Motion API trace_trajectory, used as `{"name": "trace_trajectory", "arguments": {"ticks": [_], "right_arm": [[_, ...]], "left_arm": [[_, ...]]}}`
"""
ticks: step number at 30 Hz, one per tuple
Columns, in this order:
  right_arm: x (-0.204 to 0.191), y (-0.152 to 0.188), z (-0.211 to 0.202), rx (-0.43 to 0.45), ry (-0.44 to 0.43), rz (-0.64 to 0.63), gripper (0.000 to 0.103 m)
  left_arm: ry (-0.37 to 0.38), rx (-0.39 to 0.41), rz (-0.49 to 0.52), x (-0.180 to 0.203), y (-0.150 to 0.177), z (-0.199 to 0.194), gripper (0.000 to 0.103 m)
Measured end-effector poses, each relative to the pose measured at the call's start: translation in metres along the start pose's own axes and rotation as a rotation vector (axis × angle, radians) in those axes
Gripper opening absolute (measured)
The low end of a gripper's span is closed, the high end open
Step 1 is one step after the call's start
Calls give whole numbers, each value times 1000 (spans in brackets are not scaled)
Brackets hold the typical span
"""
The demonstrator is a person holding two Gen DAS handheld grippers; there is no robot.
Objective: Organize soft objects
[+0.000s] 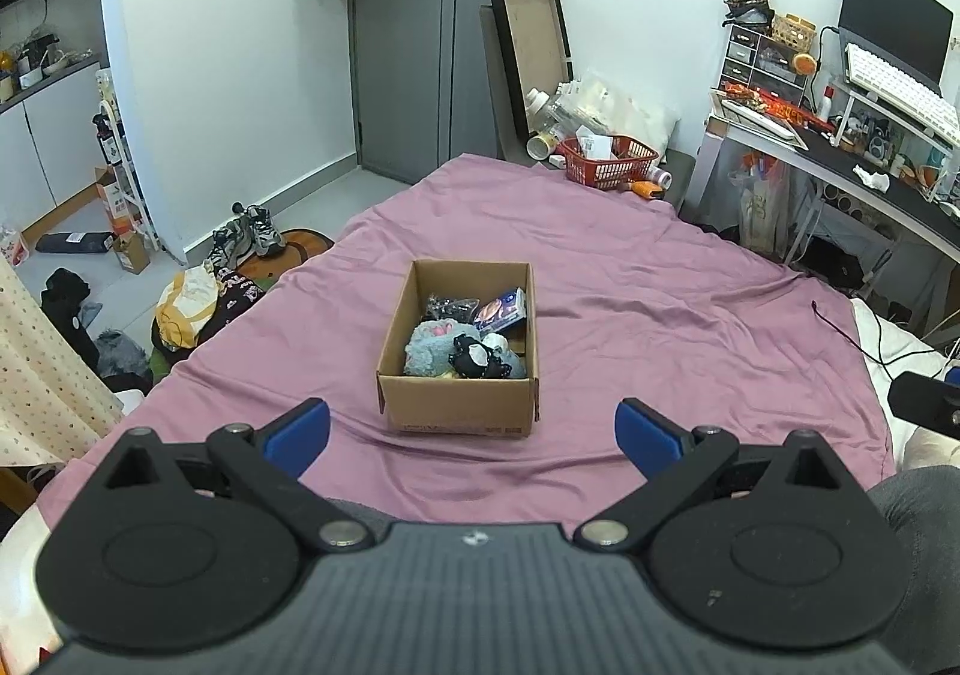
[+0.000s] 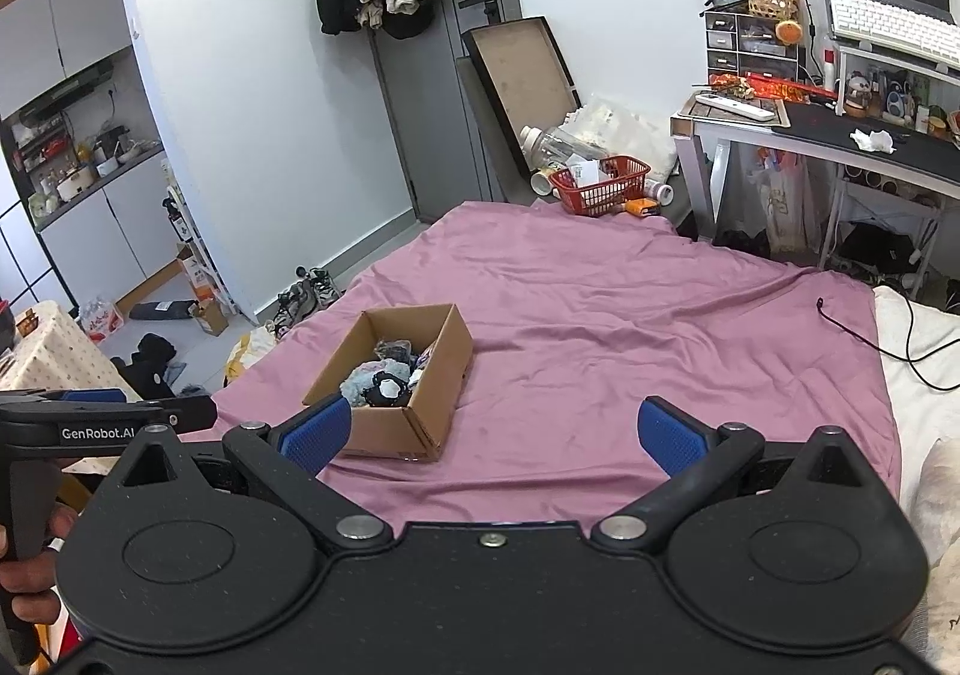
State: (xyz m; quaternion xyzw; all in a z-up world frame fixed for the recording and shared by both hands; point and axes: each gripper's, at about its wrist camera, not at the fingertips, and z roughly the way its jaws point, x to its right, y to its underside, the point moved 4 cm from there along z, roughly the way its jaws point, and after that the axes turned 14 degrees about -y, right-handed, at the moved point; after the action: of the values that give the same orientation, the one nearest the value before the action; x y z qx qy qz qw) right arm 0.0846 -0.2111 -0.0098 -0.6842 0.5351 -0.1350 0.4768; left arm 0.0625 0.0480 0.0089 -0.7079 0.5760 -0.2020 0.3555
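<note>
An open cardboard box [image 1: 459, 399] stands on the pink bedsheet [image 1: 660, 315]. It holds several soft items: a light blue fluffy piece [image 1: 429, 351], a black and white plush [image 1: 477, 357] and a blue packet [image 1: 501, 306]. My left gripper [image 1: 473, 432] is open and empty, just in front of the box. In the right wrist view the box [image 2: 396, 426] is at the left. My right gripper [image 2: 493, 435] is open and empty, to the right of the box above the sheet. The left gripper's body [image 2: 108, 420] shows at the left edge.
A red basket [image 1: 609, 162] and bottles sit at the bed's far end. A desk [image 1: 870, 159] with monitor and keyboard stands at the right. A black cable [image 2: 870, 333] lies on the sheet's right side. Shoes [image 1: 249, 240] and clothes lie on the floor at the left.
</note>
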Motion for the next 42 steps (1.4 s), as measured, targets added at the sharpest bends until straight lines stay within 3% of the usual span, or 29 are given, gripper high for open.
{"name": "trace_trajectory", "arguments": {"ticks": [42], "right_arm": [[2,3,0,-11,2,11,103]], "left_arm": [[15,10,7,6,1,-3,101]]}}
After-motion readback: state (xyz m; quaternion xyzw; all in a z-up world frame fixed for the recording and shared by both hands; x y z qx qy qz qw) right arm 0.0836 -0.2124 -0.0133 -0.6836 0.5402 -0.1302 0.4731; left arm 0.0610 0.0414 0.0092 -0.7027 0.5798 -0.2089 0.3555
